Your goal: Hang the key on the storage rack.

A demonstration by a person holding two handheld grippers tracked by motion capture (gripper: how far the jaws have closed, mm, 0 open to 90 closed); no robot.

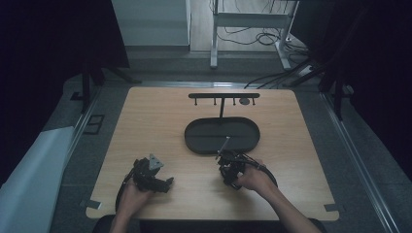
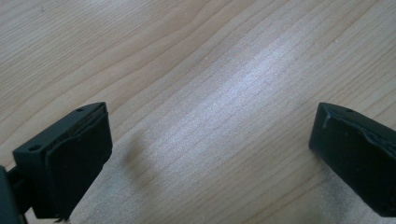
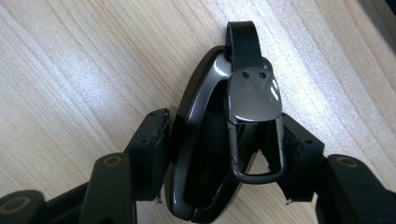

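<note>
A dark glossy key fob (image 3: pixel 201 140) with a black strap (image 3: pixel 242 42) and a metal clip (image 3: pixel 257 140) lies over the wooden table. My right gripper (image 3: pixel 229 154) is shut on it, one jaw pressing each side. In the high view the right gripper (image 1: pixel 227 164) sits just in front of the black oval tray (image 1: pixel 194 141), and the strap (image 1: pixel 226 144) points over the tray's near rim. My left gripper (image 1: pixel 167 183) rests at the front left, held by a hand. Its jaws stand wide apart over bare wood, so the left gripper (image 2: pixel 210 154) is open with nothing in it.
Behind the tray stands a black T-shaped rack (image 1: pixel 223 96) with several small hooks under its bar. The wooden table (image 1: pixel 145 126) ends close behind the hands. Cables and a metal frame (image 1: pixel 252 29) lie on the floor beyond the far edge.
</note>
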